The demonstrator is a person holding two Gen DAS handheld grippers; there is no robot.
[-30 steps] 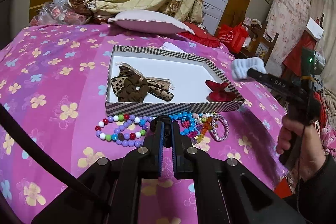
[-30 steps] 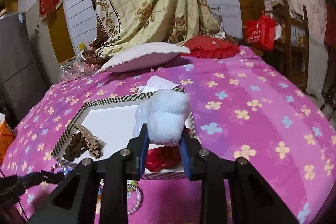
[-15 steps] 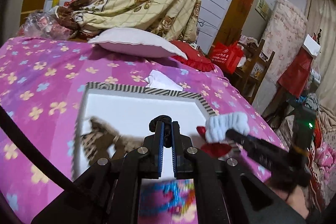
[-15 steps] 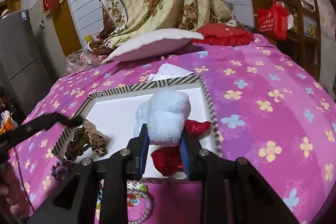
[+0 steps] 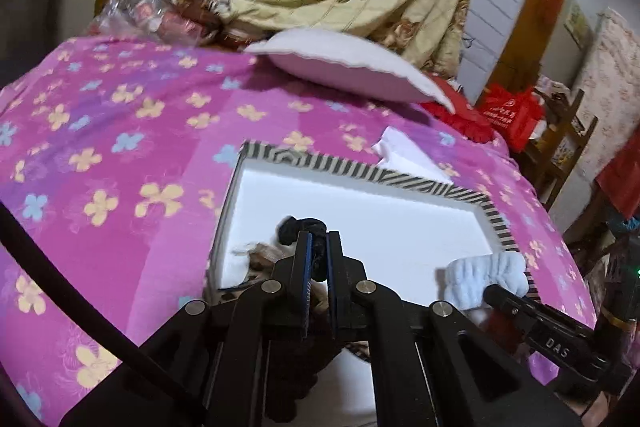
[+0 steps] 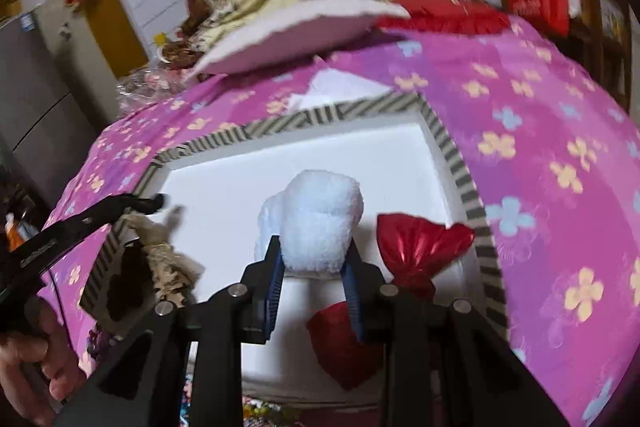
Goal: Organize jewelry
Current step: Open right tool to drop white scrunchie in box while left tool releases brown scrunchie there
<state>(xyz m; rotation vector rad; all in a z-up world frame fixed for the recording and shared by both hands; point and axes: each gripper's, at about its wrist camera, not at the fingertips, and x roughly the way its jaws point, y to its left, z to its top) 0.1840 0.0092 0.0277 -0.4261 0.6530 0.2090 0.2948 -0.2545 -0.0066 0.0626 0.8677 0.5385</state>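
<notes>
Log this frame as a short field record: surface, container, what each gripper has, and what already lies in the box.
surface: bed with pink flowered cover
container: striped-rim box, white inside
left gripper: shut on black scrunchie, over the box
right gripper: jaws opening, white fluffy scrunchie between the pads, over the box
already in box: red bow, leopard-print bow

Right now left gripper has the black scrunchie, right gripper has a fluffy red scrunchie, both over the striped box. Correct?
Not quite. The scrunchie between the right gripper fingers is fluffy white, not red; the right wrist view shows it, jaws opening. The red bow lies in the striped box. The left gripper does grip the black scrunchie over the box.
</notes>
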